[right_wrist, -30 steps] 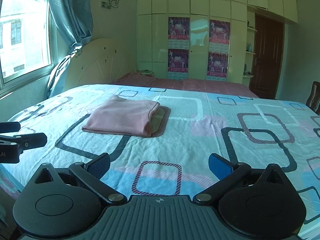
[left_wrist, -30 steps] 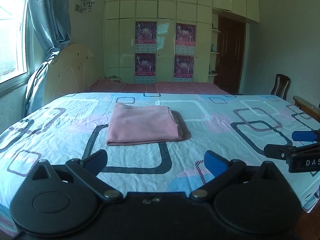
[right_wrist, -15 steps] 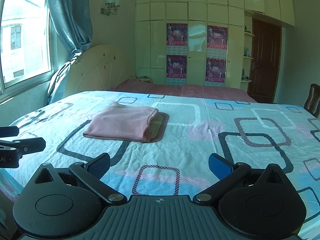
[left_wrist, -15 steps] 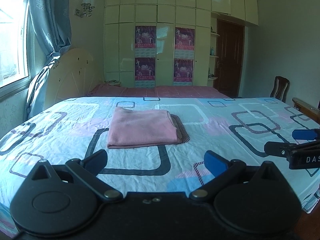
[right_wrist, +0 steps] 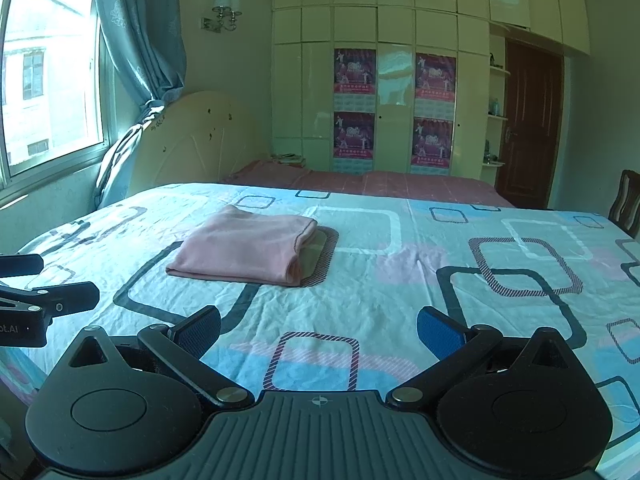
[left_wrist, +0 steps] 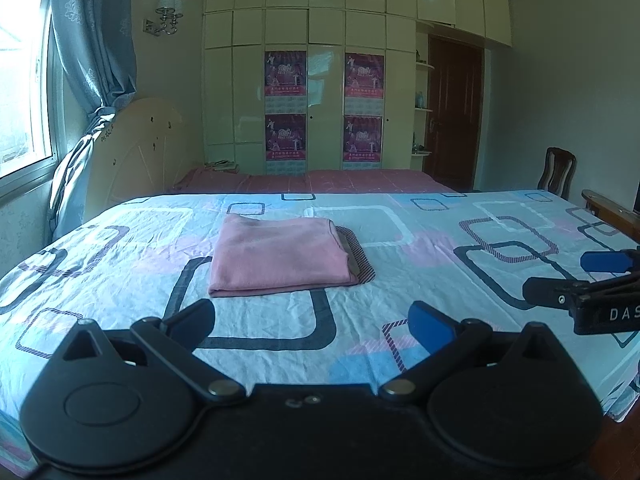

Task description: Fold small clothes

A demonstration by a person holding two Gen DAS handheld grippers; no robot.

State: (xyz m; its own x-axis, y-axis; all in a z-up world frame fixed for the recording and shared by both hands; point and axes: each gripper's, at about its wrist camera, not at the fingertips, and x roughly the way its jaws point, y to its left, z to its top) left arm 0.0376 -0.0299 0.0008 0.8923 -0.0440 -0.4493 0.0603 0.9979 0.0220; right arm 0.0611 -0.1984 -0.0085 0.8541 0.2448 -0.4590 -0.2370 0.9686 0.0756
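A pink garment (left_wrist: 278, 254) lies folded into a flat rectangle on the patterned bed sheet (left_wrist: 420, 280), its folded edges stacked at the right side. The right wrist view shows the same pink garment (right_wrist: 244, 246) left of centre. My left gripper (left_wrist: 312, 324) is open and empty, held above the near part of the bed, well short of the garment. Over the sheet's near edge my right gripper (right_wrist: 318, 332) stands open with nothing between its fingers. Each gripper shows at the side of the other's view.
A cream headboard (left_wrist: 136, 152) and blue curtain (left_wrist: 92, 40) stand at the left by the window. White wardrobes (left_wrist: 320, 80) with posters fill the far wall, beside a dark door (left_wrist: 454, 112). A wooden chair (left_wrist: 556, 172) stands at the bed's right side.
Both cameras have tilted upward and drawn back a little, so the garment sits lower and farther in view. The garment itself has not moved. Both grippers stay open.
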